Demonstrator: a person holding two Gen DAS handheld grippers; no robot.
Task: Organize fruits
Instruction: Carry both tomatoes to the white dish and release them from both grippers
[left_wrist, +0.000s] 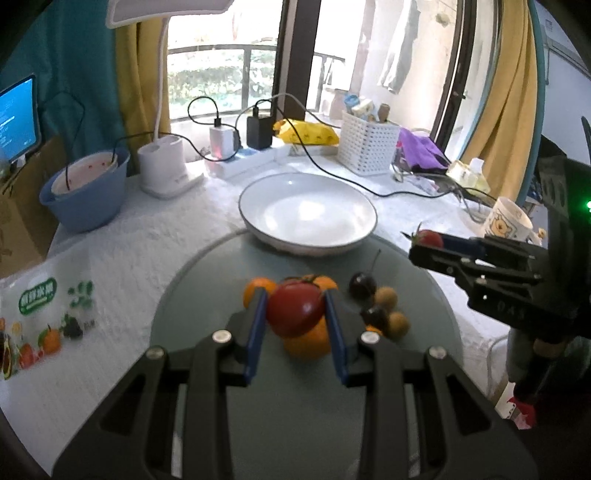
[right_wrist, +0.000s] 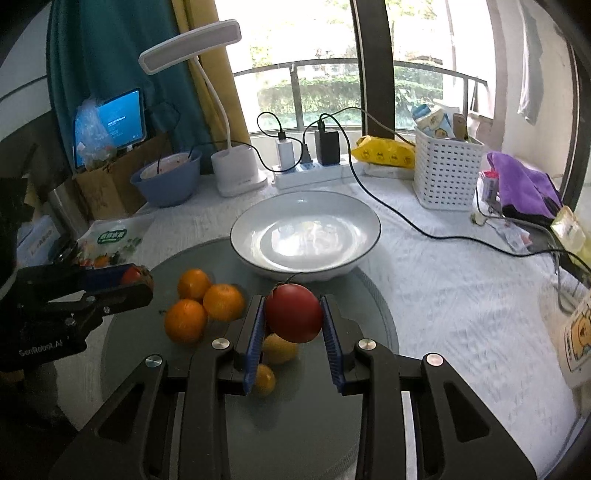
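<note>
In the left wrist view my left gripper (left_wrist: 294, 299) is shut on a red tomato (left_wrist: 295, 312), held above oranges (left_wrist: 308, 341) on a round grey glass board (left_wrist: 207, 295). Dark cherries (left_wrist: 362, 284) and brown longans (left_wrist: 386, 297) lie to its right. My right gripper (left_wrist: 424, 240) enters from the right, holding a red fruit. In the right wrist view that right gripper (right_wrist: 293, 302) is shut on another red tomato (right_wrist: 293, 315) above small yellow fruits (right_wrist: 279, 347). Three oranges (right_wrist: 223, 301) lie to the left, near my left gripper (right_wrist: 138, 277). An empty white plate (left_wrist: 314, 218) (right_wrist: 306, 236) stands just beyond.
A blue basin (right_wrist: 166, 184), a white desk lamp (right_wrist: 236, 170), a power strip with chargers (right_wrist: 314, 170) and a white basket (right_wrist: 447, 173) line the back. A black cable (right_wrist: 424, 229) crosses the white cloth. A mug (left_wrist: 508, 221) stands at the right, a printed fruit bag (left_wrist: 40, 325) at the left.
</note>
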